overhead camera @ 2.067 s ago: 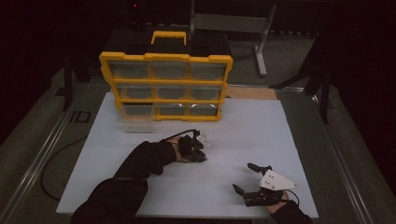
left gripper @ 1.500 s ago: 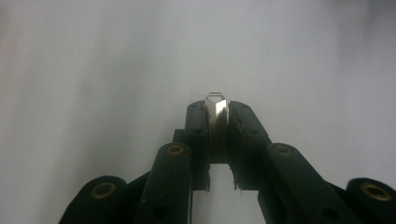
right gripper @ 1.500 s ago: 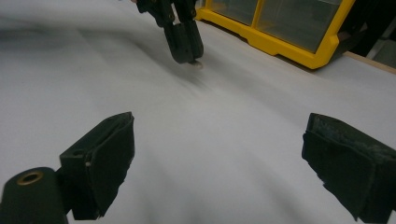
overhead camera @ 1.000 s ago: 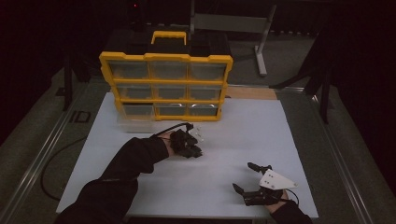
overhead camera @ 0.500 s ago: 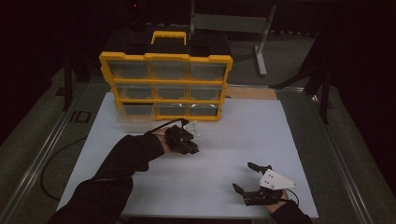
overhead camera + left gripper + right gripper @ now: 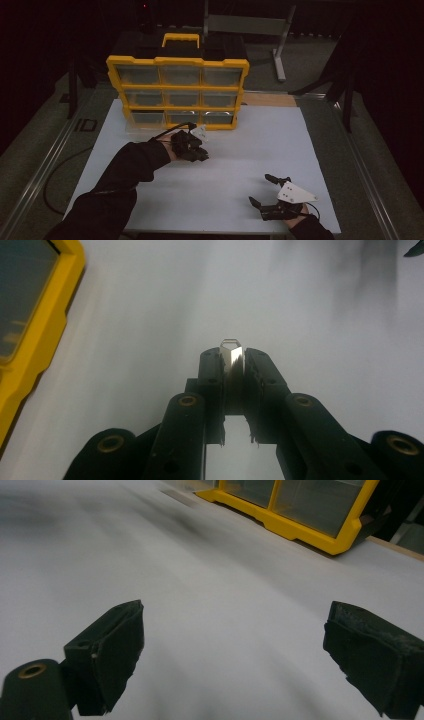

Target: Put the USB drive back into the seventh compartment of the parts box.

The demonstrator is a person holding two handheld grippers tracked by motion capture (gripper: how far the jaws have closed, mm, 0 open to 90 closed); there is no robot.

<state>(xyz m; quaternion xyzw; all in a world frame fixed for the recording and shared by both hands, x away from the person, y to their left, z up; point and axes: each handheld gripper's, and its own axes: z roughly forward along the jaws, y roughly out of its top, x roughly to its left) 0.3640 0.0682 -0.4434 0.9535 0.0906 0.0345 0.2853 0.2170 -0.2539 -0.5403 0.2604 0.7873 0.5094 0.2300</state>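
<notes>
One yellow organiser case [image 6: 177, 92] stands upright at the far side of your white table [image 6: 310, 145], its face split into nine clear drawers in three rows of three, with one yellow handle [image 6: 179, 39] on top. You hold two grippers. Your left gripper [image 6: 196, 149] hangs above the table just in front of the case's bottom row, your dark-sleeved forearm [image 6: 131, 165] reaching in from the lower left; its jaws are pressed together on a single small, flat, shiny metal piece [image 6: 231, 352], whose tip pokes out past the pads. Your right gripper [image 6: 270, 190] rests low near the table's near right corner, well apart from the case, jaws spread wide with nothing between them.
</notes>
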